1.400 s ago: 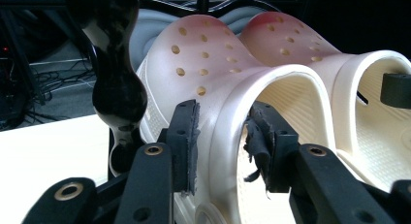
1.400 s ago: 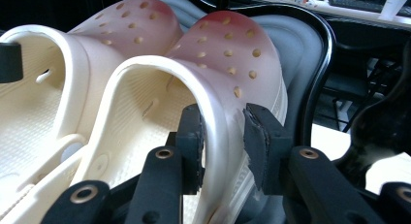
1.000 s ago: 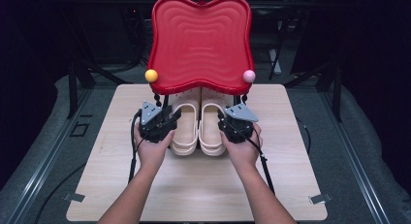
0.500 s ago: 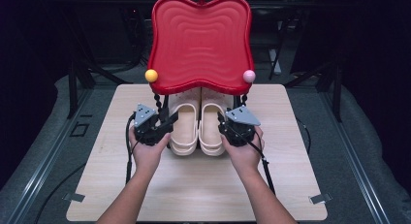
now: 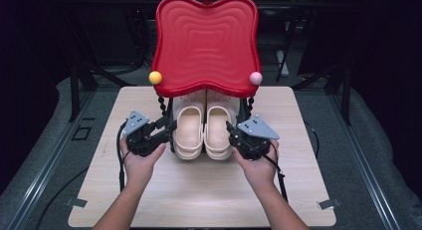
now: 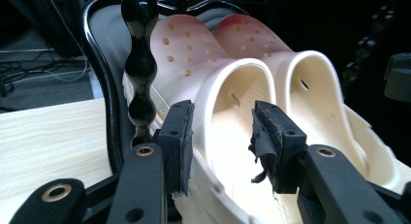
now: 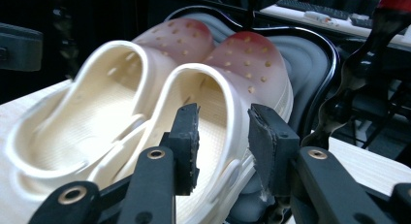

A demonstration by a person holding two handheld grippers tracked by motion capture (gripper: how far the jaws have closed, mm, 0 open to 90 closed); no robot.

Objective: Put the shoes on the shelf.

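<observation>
Now, left clog (image 5: 188, 131) rim between left gripper (image 6: 220, 141) fingers (image 6: 177, 141), untouched

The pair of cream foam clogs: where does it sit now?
In the high view, the pair of cream foam clogs sits mid-table on the rack's lower shelf, under the red wavy tray.

Lighting's pretty uneven here. High view: the table (image 5: 298, 190) is lit from overhead and evenly bright, everything round it drops to near black, and the red tray (image 5: 206, 41) has soft glare toward 12 o'clock. Both gripper views are dim at the edges, with the cream clogs (image 6: 271, 103) blown out bright inside. The nearest jaw parts at 6 o'clock go soft.
</observation>
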